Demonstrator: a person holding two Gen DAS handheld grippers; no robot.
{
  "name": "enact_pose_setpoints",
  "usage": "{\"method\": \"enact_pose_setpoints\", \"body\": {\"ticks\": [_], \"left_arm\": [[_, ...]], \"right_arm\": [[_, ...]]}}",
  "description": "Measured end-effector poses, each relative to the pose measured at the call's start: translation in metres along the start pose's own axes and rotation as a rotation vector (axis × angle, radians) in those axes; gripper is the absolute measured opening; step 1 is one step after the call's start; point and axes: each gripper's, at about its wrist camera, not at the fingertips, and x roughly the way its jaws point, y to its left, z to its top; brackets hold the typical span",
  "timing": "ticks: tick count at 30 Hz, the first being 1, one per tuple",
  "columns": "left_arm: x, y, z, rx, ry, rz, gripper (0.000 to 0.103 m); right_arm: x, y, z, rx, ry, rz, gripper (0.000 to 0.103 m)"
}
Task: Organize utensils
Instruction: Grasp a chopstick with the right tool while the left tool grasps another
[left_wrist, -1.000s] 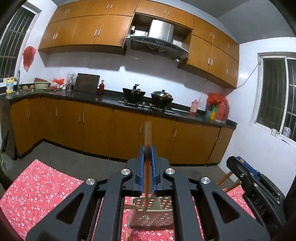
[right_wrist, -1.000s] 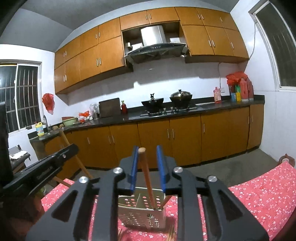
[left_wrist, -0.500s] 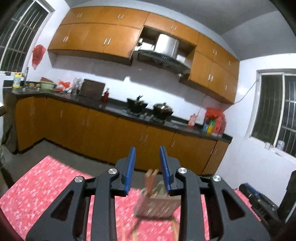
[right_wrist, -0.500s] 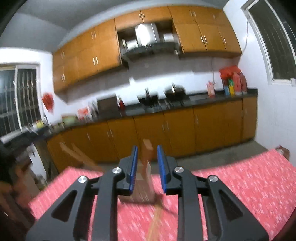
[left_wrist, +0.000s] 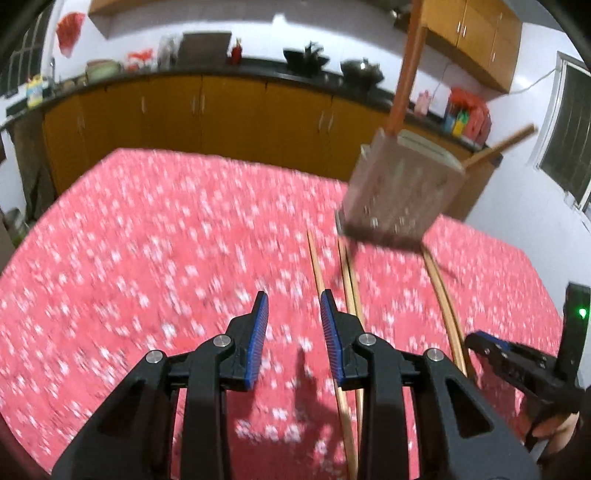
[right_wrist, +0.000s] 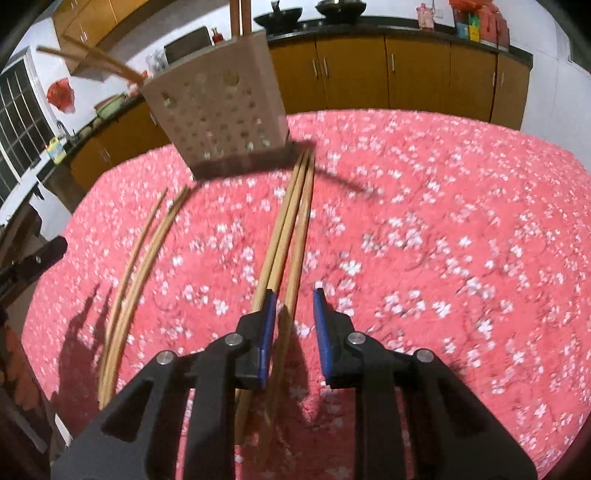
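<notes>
Left gripper (left_wrist: 291, 302): your left jaws stand apart with nothing between the blue pads, only the red floral tablecloth (left_wrist: 147, 258) beneath them. They have just been opening.
Right gripper (right_wrist: 293, 299): your right jaws stand apart as well; one chopstick lies on the cloth under the gap, and neither pad presses on it.
Utensil holder (left_wrist: 402, 195): the perforated, beige holder stands on the cloth beyond both grippers, with wooden handles (left_wrist: 406, 70) sticking up and out of it.
Chopsticks, left view: loose bamboo chopsticks (left_wrist: 351, 284) lie lengthwise on the cloth, right of your left jaws, from the holder's foot toward the camera. A curved-looking pair (left_wrist: 447, 310) lies further right.
Chopsticks, right view: here the centre bundle shows as three sticks close together, running from the holder's base to the right jaws. The other pair lies well to their left.
Only in the left view: your right gripper's black body at the lower right edge, with a green light (left_wrist: 583, 313) lit on a unit beside it.
Only in the right view: the holder's round holes, clearer than in the blurred left view.
Background: orange cabinets (right_wrist: 406, 70) and a dark counter with pots.
</notes>
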Motion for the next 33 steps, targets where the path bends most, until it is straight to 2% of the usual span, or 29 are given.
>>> {"method": "enact_pose_setpoints", "body": {"ticks": [1, 3, 4, 7, 11, 18, 21, 28, 33], "left_arm": [[0.002, 0.0, -0.005, 0.0, 0.013, -0.008, 0.03], [0.007, -0.001, -0.014, 0.001, 0.036, -0.027, 0.03], [0.008, -0.005, -0.016, 0.003, 0.047, -0.036, 0.03], [0.014, -0.012, -0.025, 0.019, 0.08, -0.063, 0.028], [0.024, -0.025, -0.034, 0.055, 0.123, -0.082, 0.02], [0.043, -0.042, -0.047, 0.141, 0.194, -0.026, 0.01], [0.045, -0.045, -0.047, 0.189, 0.178, 0.024, 0.009], [0.057, -0.014, -0.027, 0.139, 0.155, 0.107, 0.008], [0.061, 0.001, -0.018, 0.102, 0.139, 0.121, 0.008]], "right_arm": [[0.004, 0.001, 0.001, -0.001, 0.014, -0.003, 0.02], [0.004, 0.007, 0.001, -0.036, 0.001, -0.037, 0.008], [0.005, 0.009, 0.0, -0.059, -0.005, -0.079, 0.008], [0.003, -0.007, 0.004, -0.023, -0.02, -0.12, 0.008], [0.001, -0.022, 0.006, 0.027, -0.031, -0.124, 0.008], [0.001, -0.023, 0.003, 0.015, -0.04, -0.13, 0.008], [0.0, -0.022, 0.001, 0.009, -0.035, -0.118, 0.008], [-0.001, -0.019, -0.002, -0.013, -0.044, -0.119, 0.008], [0.009, -0.021, 0.011, -0.005, -0.059, -0.135, 0.008]]}}
